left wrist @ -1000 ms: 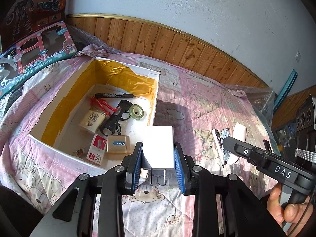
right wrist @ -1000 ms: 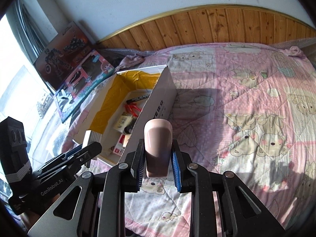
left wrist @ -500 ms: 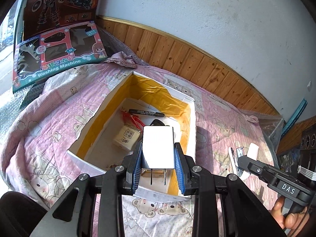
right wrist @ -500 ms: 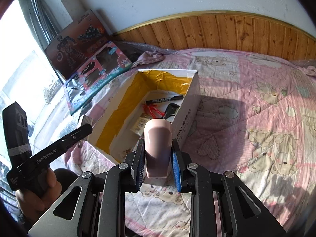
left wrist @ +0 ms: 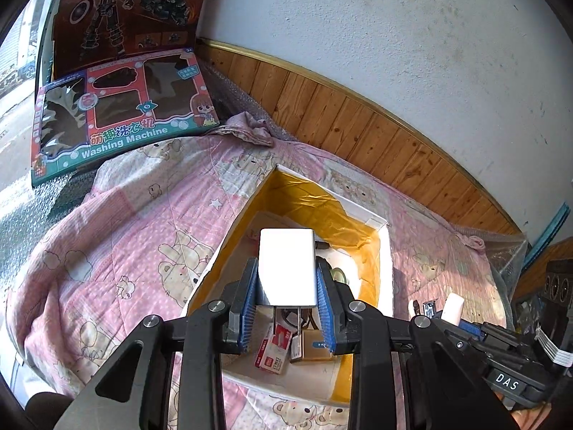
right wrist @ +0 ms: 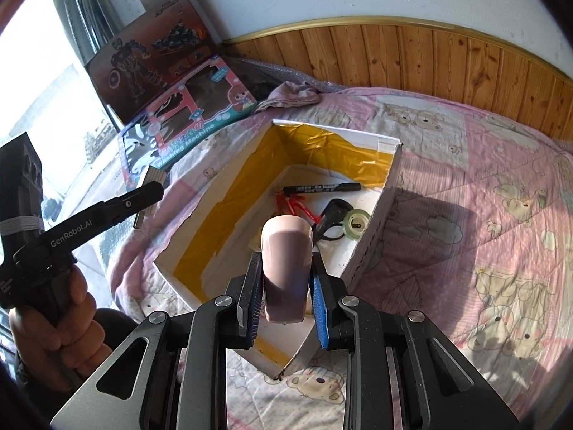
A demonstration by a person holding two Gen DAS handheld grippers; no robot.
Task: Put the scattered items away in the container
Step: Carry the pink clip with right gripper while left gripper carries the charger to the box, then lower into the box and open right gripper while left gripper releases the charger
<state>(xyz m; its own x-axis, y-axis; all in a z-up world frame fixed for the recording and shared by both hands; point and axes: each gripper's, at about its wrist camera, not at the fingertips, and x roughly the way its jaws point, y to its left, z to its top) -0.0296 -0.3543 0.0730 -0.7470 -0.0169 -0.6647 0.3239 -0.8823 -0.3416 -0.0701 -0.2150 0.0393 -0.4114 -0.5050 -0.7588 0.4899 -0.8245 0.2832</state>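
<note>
**Both grippers loaded above the box**

The left gripper point(left wrist: 287, 308) is clamped on a white plug adapter point(left wrist: 286, 268), held above the open yellow-lined box point(right wrist: 390, 142) on the pink quilt point(right wrist: 483, 215). The right gripper point(right wrist: 283, 302) is clamped on a beige oblong case point(right wrist: 285, 268) above the box's near end. Inside, at the far end, lie a black marker point(right wrist: 321, 188) and a tape roll point(right wrist: 356, 220)

2 wrist views, above shared box point(left wrist: 385, 251)
</note>
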